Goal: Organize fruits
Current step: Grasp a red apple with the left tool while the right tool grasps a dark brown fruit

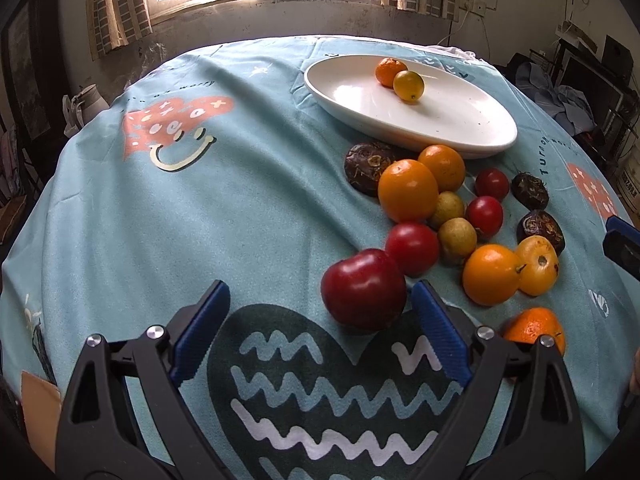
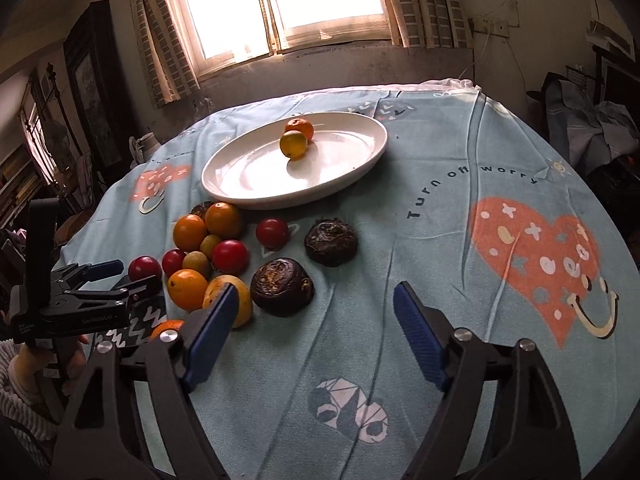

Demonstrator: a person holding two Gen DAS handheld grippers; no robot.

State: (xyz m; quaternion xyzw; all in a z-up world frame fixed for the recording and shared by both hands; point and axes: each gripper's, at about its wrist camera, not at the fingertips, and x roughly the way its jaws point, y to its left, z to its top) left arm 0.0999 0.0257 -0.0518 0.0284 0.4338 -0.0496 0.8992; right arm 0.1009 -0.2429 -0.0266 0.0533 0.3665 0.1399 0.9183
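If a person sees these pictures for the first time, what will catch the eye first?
A cluster of oranges, small red fruits and dark wrinkled fruits lies on the light blue tablecloth. Behind it a white oval plate holds two small citrus fruits. Nearest, the open left gripper faces a red apple.

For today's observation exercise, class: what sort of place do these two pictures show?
Most likely a lived-in room of a home. A table under a light-blue printed tablecloth carries a white oval plate and loose fruit, a curtained bright window stands behind it, and crumpled clothes lie heaped at one side.
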